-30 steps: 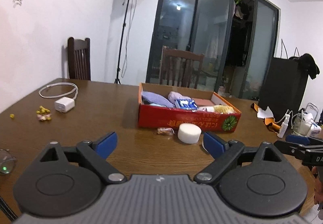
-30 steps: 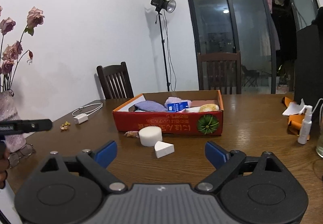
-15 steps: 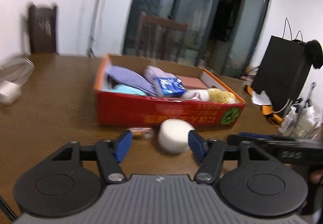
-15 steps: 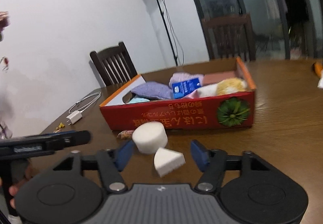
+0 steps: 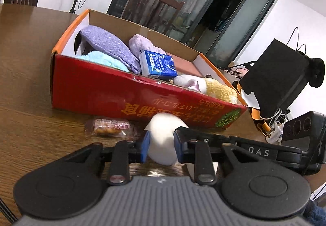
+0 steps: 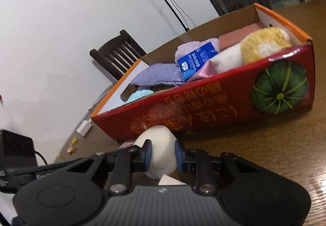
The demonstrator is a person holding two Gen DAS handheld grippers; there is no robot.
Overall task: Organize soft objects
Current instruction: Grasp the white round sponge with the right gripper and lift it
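Left tool (image 5: 161,145) just squeezed in, now clamped on white round sponge (image 5: 166,124); right tool (image 6: 162,154) just squeezed in too, pinching what looks like the same sponge; sponge low by brown worktop (image 5: 24,83), right in front of red box (image 5: 91,91); small snack packet (image 5: 110,127) just beside; soft things piled in box.

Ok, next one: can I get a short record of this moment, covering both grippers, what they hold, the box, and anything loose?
left gripper: jaws have just been closing, now pressed on the white sponge
right gripper: jaws have just been closing, also pressed on a white sponge, seemingly the same one
box: red, open, on the table
in box: soft cloths, blue packet
loose: wrapped snack in front of box
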